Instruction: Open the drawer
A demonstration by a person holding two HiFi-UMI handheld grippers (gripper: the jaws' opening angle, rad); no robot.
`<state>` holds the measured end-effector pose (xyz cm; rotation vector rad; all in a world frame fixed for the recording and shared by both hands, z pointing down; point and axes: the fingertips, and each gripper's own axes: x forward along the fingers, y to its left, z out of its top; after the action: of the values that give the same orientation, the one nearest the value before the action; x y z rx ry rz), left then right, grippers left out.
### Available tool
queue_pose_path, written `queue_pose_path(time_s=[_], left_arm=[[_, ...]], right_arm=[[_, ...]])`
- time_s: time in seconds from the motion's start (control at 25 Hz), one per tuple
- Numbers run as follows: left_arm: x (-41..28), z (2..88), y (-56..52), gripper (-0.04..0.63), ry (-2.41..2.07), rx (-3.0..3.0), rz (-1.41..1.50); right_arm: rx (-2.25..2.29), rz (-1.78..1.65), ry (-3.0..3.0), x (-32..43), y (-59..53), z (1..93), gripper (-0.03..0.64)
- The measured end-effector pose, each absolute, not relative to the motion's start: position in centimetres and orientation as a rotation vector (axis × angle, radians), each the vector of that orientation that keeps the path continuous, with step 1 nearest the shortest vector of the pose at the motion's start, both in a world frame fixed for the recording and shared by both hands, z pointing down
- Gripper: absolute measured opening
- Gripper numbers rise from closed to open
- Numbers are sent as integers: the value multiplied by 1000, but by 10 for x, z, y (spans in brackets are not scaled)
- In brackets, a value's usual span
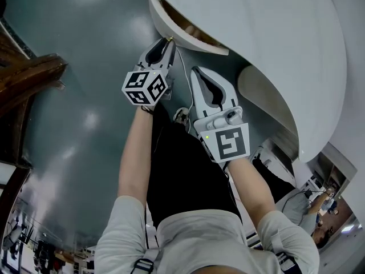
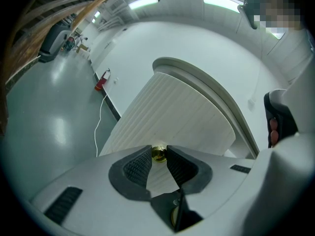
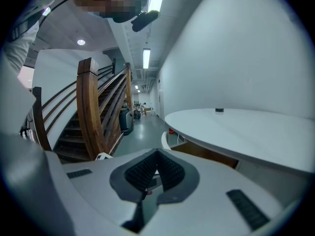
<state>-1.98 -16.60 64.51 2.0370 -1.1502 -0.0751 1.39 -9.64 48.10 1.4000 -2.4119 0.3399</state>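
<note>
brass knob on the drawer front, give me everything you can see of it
The brass knob is small, round and shiny, gold-coloured metal by its look. It stands out from the white ribbed drawer front, near its lower edge in the left gripper view. It sits between the pads of the left gripper, which press it from both sides.

My left tool (image 2: 158, 154) covers most of the brass knob (image 2: 158, 152); only its top shows between the pads clamped on it. From my head, the drawer (image 1: 161, 21) runs under the desk (image 1: 256, 27), so most of its inside is hidden. A small dark thing (image 3: 219, 110) on the desk is too small to name.
</note>
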Motion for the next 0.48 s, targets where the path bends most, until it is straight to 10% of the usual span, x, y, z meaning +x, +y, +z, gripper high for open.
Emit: queue_pose_path(time_s=[0.48], left_arm=[[-36, 641, -146, 95, -1177, 2015, -88]], right_arm=[[1384, 342, -2423, 9, -82, 479, 12]])
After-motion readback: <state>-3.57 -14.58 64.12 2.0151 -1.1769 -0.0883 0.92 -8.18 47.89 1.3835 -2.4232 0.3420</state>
